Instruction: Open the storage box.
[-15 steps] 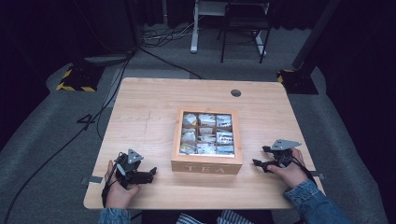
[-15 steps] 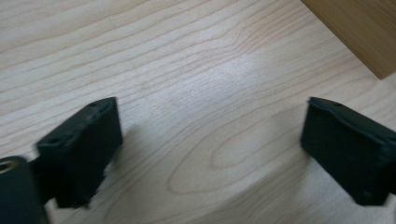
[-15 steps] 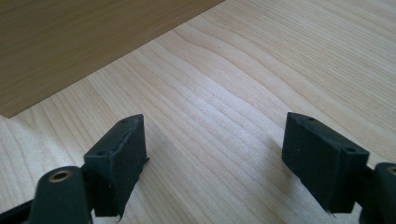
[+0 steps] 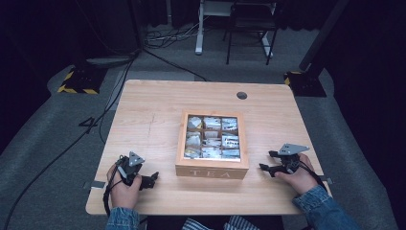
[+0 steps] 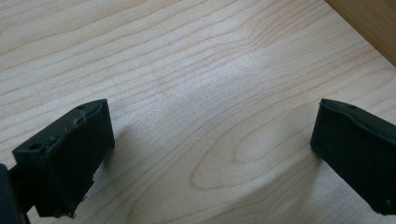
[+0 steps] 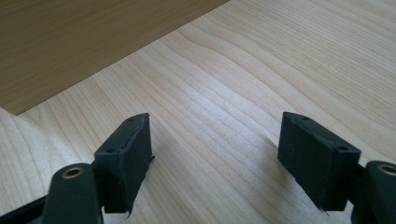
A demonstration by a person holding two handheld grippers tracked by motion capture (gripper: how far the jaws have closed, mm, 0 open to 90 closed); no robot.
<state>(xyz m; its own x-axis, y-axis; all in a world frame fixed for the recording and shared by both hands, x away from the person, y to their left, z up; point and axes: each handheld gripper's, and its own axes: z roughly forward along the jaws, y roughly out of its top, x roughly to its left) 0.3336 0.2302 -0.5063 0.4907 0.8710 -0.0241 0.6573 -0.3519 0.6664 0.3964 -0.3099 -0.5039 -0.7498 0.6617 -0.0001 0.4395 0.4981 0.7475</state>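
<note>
Worktop [image 4: 153, 120] from the high view: wooden tea box [image 4: 212, 143] sits centre, lid off or open, packets showing in its compartments. We see the left tool [image 4: 148, 179] near the box's front left corner and the right tool [image 4: 268, 162] off its front right, both apart from it. Against half a second earlier, we note no clear shift in box or hands; no contact made, so we judge nothing begun.

Left gripper view: jaws spread wide over bare wood, empty.

Right gripper view: jaws spread, nothing between them; box side [image 6: 84, 42] ahead, near but untouched.
</note>
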